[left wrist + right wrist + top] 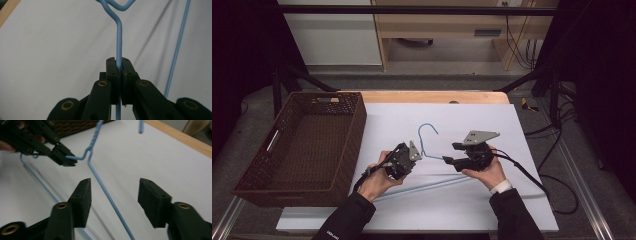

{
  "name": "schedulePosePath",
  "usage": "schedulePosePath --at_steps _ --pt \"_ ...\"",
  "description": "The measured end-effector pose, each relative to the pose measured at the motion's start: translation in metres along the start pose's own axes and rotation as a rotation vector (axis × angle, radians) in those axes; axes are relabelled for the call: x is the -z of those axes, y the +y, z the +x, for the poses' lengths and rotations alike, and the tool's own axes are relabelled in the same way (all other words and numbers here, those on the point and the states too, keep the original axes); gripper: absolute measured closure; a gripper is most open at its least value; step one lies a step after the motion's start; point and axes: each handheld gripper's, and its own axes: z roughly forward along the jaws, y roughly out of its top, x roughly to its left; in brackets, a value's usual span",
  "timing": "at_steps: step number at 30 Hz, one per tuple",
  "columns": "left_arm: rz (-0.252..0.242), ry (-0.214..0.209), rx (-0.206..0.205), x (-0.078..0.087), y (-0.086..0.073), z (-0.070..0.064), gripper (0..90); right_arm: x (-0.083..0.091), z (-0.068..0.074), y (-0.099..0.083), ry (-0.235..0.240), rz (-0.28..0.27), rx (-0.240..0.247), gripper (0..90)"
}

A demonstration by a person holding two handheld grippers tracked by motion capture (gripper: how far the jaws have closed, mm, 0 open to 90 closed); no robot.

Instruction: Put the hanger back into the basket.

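The hanger lies on the white table between both hands in the high view, beside the basket, the left gripper is closed on its wire in the left gripper view, and the right gripper stands wide around one wire arm in the right gripper view.

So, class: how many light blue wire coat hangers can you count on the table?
1. The light blue wire coat hanger lies mid-table on the white sheet, its shoulder clamped by the left gripper.

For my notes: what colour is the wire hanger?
Light blue hanger; the left gripper view shows it best.
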Motion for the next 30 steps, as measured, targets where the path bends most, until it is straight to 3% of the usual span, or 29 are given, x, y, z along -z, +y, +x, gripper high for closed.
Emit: schedulePosePath --at_steps 1,6,14,21,30 --pt "-0.003 0.002 0.007 0.001 0.0 0.0 87.0 0.0 0.0 0.0 0.0 0.0 0.0 34.6" --pt "-0.012 0.008 0.031 0.005 0.001 0.001 87.0 0.013 -0.006 -0.005 -0.088 -0.045 -0.062 16.1" --pt "-0.028 0.013 0.062 0.011 0.002 0.002 87.0 0.029 -0.01 -0.015 -0.126 -0.064 -0.101 10.1" --pt "-0.058 0.045 0.1 0.023 0.003 0.006 87.0 0.05 -0.015 -0.035 -0.176 -0.076 -0.148 7.8" --pt "-0.071 0.073 0.127 0.037 0.001 0.012 87.0 0.065 -0.012 -0.047 -0.201 -0.098 -0.161 6.3"
